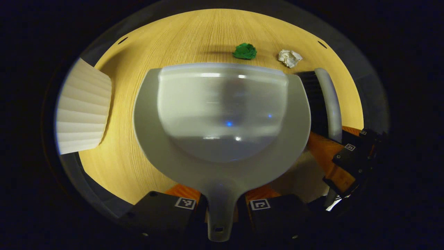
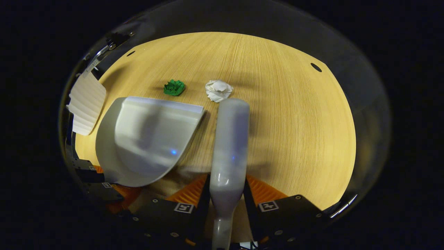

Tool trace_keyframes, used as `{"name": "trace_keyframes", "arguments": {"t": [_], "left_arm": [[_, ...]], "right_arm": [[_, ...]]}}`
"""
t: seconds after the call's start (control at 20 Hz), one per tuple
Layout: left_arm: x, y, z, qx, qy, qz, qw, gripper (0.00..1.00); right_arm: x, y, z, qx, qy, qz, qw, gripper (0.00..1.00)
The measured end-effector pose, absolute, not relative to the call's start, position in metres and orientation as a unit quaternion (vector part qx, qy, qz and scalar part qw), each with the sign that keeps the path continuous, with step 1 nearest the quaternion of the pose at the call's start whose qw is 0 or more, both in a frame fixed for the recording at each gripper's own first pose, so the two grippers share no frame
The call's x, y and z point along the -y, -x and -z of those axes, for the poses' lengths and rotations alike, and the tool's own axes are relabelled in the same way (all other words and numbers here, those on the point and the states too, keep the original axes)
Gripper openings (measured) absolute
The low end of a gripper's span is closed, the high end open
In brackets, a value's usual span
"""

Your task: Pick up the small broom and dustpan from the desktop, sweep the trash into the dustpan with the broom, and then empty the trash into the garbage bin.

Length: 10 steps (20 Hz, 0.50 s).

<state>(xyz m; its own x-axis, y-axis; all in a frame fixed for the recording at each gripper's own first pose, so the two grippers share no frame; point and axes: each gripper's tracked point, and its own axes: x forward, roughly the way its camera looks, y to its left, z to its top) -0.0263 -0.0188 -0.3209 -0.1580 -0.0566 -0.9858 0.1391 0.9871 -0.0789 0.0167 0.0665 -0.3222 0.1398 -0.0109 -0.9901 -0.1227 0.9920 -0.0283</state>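
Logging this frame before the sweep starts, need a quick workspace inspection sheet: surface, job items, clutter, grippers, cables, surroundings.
Surface: wooden desktop, light grain, small dark holes near the far edge.
Job's things: grey dustpan, mouth facing the trash; small broom, head pointing at the trash; green paper ball and white paper ball lying side by side beyond both; white ribbed garbage bin at the left edge.
Clutter: nothing seen.
Grippers: left gripper shut on the dustpan handle; right gripper shut on the broom handle.
Cables: nothing seen.
Surroundings: dark past the desktop edge, no detail.
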Motion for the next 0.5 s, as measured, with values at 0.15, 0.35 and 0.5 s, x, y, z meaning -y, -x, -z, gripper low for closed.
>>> {"name": "trace_keyframes", "arguments": {"t": [0.15,0.35,0.5], "left_arm": [[0.021,0.026,0.322,-0.758,-0.025,0.080,0.647,0.37],[0.024,0.028,0.318,-0.754,-0.025,0.106,0.648,0.32],[0.021,0.030,0.315,-0.752,-0.031,0.117,0.647,0.32]], "right_arm": [[-0.067,-0.014,0.322,-0.662,0.044,-0.044,0.747,0.42],[-0.060,-0.019,0.318,-0.661,0.024,-0.044,0.748,0.35],[-0.049,-0.027,0.316,-0.659,0.024,-0.043,0.750,0.34]]}}
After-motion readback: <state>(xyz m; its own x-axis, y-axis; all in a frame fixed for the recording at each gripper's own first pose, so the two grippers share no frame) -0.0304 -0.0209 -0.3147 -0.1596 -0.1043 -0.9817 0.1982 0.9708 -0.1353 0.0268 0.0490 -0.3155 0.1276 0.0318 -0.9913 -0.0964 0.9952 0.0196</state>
